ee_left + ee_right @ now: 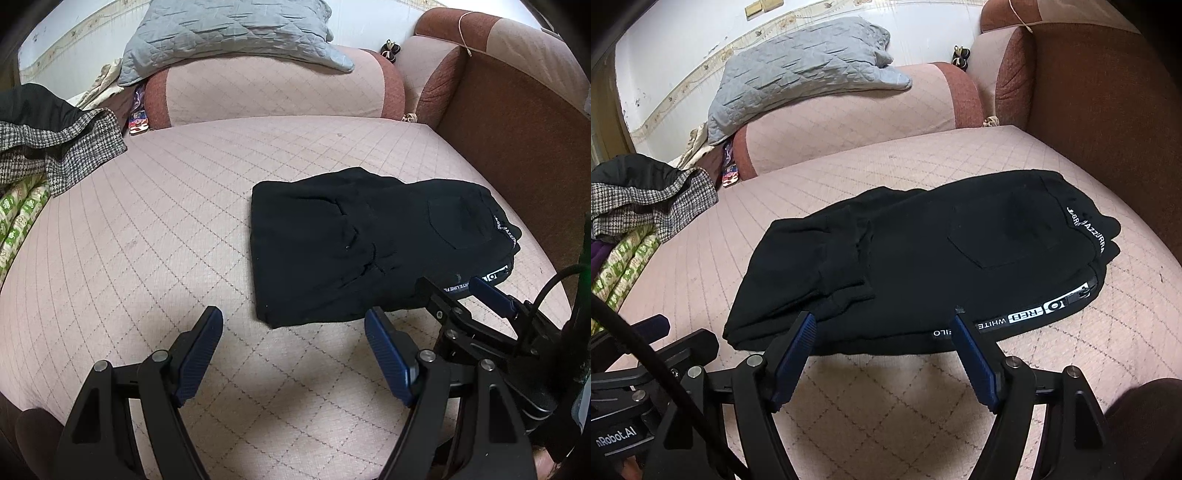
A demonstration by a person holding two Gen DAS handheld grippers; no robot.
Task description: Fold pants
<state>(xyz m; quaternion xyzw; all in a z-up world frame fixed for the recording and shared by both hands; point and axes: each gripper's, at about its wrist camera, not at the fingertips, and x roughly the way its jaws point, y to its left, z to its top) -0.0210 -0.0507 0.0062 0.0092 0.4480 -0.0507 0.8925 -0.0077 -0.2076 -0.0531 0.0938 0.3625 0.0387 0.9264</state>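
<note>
My left tongs [293,354] are spread wide with nothing between them, hovering over bare cushion just short of the near-left corner of the pants [369,240]. My right tongs [884,354] are released too, blue pads [975,365] apart, tips right at the near edge of the black pants by the white lettered band; can't tell if they touch the cloth. The pants sit folded into a compact bundle on the pink quilted sofa seat [166,221], toward the brown armrest [517,122]. Further out there's a grey quilted pillow [798,70] on the backrest and a houndstooth garment [66,147] at the left.
</note>
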